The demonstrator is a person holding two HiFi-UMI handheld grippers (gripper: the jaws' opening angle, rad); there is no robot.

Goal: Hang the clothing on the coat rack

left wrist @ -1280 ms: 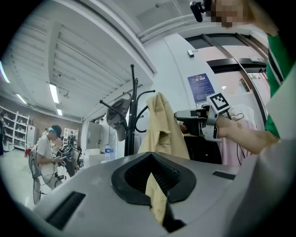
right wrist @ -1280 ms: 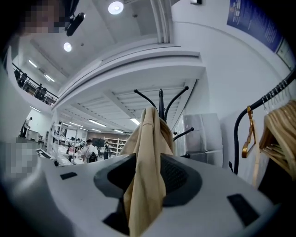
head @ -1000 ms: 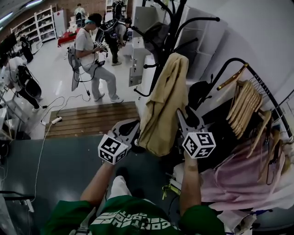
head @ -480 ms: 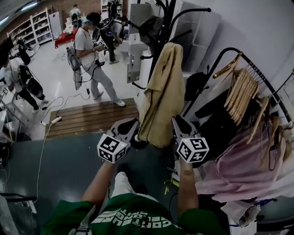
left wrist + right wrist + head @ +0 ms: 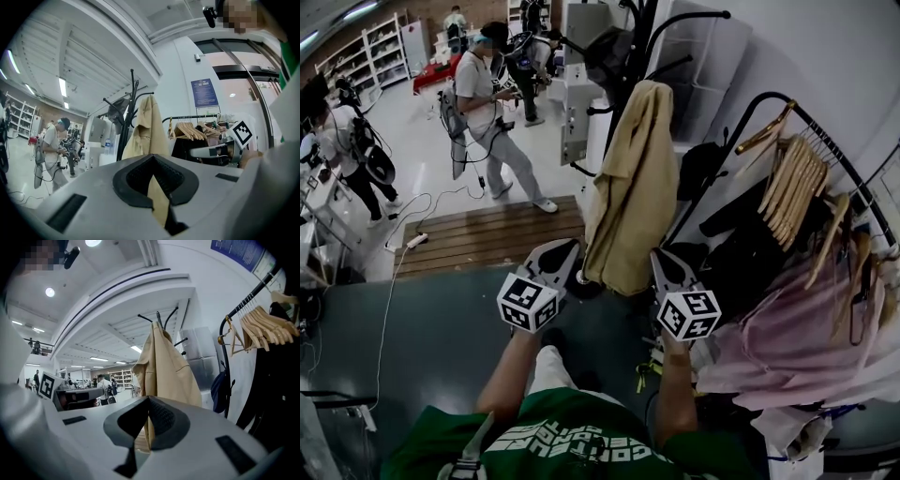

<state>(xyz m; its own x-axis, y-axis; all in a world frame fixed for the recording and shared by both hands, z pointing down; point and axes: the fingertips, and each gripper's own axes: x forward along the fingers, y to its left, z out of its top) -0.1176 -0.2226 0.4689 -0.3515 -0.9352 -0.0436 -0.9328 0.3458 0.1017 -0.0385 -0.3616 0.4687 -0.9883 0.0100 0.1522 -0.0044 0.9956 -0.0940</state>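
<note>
A tan jacket [image 5: 628, 187] hangs from a hook of the black coat rack [image 5: 642, 37], draped straight down. The same jacket [image 5: 146, 126] shows ahead in the left gripper view, and the jacket [image 5: 164, 366] also fills the middle of the right gripper view. My left gripper [image 5: 565, 251] sits just left of the jacket's lower hem, jaws together with only a thin slit between them. Just right of the hem, my right gripper [image 5: 659, 260] is shut too. Neither pair of jaws holds cloth; the jacket hangs free behind both.
A black clothes rail [image 5: 825, 150] on the right carries wooden hangers [image 5: 802, 206], dark garments and a pink one [image 5: 797, 347]. A wooden platform [image 5: 487, 239] lies ahead. Several people [image 5: 487, 103] stand farther back, with cables on the floor [image 5: 403, 248].
My right gripper has drawn back and down from the jacket, and its jaws have closed empty. The left gripper has barely moved. The jacket stays on the rack.
</note>
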